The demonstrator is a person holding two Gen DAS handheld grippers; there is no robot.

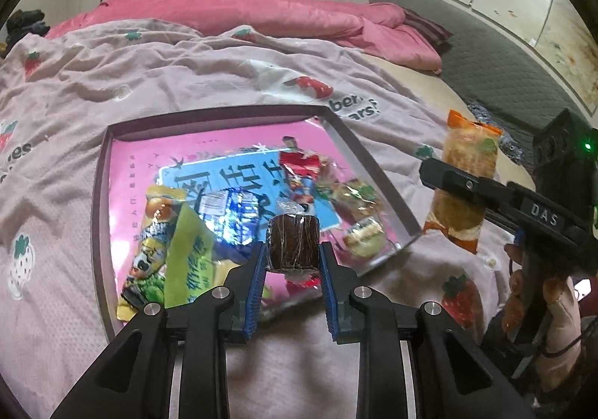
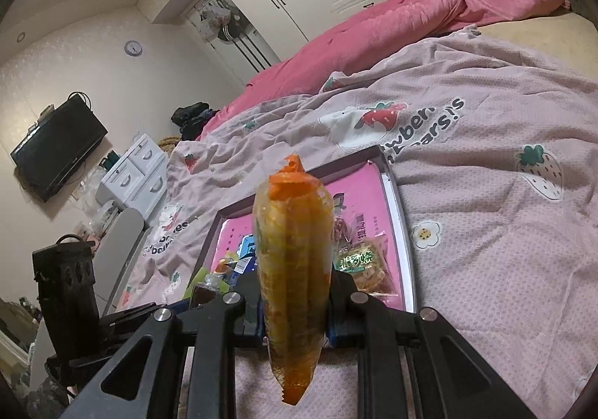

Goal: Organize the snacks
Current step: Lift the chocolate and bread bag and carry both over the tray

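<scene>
My left gripper is shut on a small brown wrapped cake and holds it over the near edge of a shallow tray with a pink lining. The tray holds several snack packets, among them a yellow-green one and a red one. My right gripper is shut on a long orange snack packet, held upright, just right of the tray in the left wrist view. The tray also shows in the right wrist view beyond the packet.
The tray lies on a bed with a pink strawberry-print blanket. A pink duvet is bunched at the far side. A wall TV and white drawers stand left of the bed.
</scene>
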